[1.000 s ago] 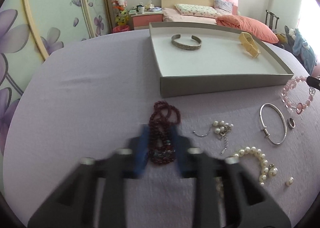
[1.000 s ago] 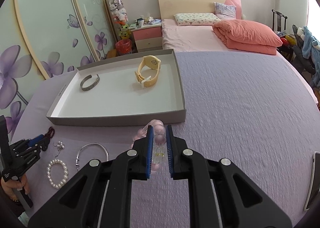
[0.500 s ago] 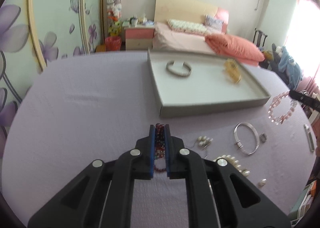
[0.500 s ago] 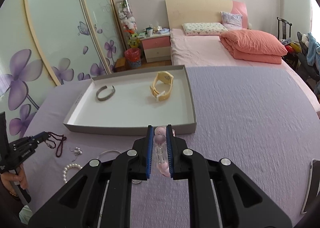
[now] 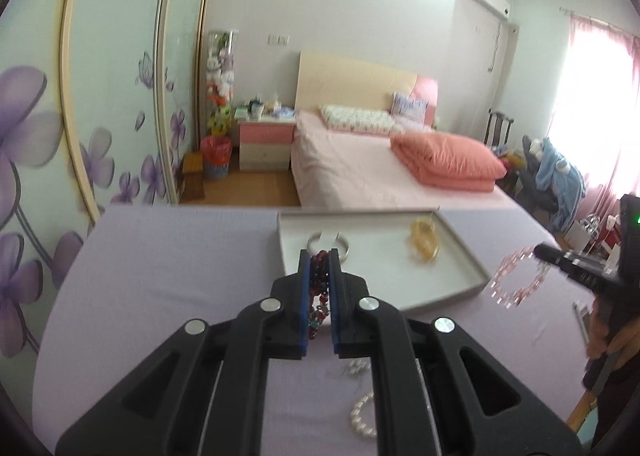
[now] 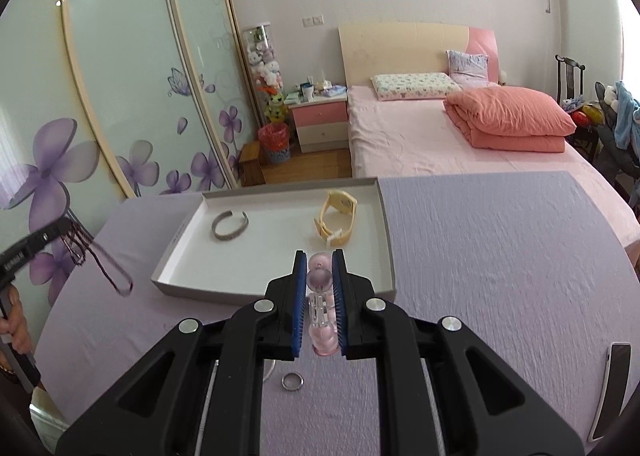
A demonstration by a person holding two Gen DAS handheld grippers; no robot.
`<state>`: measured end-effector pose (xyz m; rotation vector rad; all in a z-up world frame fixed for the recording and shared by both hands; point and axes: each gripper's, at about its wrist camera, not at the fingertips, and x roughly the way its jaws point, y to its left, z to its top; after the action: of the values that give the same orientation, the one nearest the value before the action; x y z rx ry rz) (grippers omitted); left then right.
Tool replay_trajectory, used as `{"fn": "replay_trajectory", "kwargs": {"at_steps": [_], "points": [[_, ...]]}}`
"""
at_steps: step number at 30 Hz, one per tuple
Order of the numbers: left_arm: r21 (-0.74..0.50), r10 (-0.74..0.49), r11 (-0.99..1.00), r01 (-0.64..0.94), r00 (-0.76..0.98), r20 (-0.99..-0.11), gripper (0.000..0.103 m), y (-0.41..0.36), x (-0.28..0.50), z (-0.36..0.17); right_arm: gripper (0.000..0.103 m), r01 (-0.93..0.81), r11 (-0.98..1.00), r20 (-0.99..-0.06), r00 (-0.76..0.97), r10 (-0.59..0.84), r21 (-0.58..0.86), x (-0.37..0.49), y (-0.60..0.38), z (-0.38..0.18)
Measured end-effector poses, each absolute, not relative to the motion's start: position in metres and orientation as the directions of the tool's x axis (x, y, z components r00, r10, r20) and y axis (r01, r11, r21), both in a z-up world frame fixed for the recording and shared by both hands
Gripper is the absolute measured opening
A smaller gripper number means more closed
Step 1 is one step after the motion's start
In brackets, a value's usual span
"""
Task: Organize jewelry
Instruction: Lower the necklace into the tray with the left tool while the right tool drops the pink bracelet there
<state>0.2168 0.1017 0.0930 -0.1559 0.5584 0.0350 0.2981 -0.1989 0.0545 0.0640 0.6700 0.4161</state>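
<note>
- Two grippers are each carrying a piece above the purple counter (image 6: 500,256): the left gripper (image 5: 319,256) is pinching a dark red bead necklace (image 5: 319,288), the right gripper (image 6: 320,256) a pink bead bracelet (image 6: 320,320).
- Both loops are dangling below the fingers; the grey tray (image 6: 276,292) is lying straight ahead of each, nearer the right one.
- Writing on the left gripper is too small to read.

Bed (image 6: 460,144) (pink), 2 pillows (image 6: 416,85).

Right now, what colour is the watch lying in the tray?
Pale yellow; the plastic wristwatch shows best in the right wrist view.
</note>
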Motion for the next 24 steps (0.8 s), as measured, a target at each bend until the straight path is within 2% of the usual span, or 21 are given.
{"fn": "replay_trajectory", "kwargs": {"at_steps": [4, 11, 24], "points": [[-0.135, -0.018, 0.989, -0.058, 0.866, -0.500, 0.009, 0.091, 0.231, 0.116, 0.013, -0.360, 0.913, -0.576, 0.711, 0.403, 0.193, 0.303, -0.197, 0.061], [-0.135, -0.029, 0.990, -0.043, 0.871, -0.491, 0.009, 0.077, 0.269, 0.125, 0.013, -0.379, 0.906, -0.564, 0.713, 0.417, 0.190, 0.318, -0.187, 0.068], [-0.170, -0.068, 0.985, -0.036, 0.824, -0.562, 0.009, 0.073, 0.352, 0.079, 0.013, -0.400, 0.898, -0.585, 0.689, 0.427, 0.184, 0.357, -0.157, 0.054]]}}
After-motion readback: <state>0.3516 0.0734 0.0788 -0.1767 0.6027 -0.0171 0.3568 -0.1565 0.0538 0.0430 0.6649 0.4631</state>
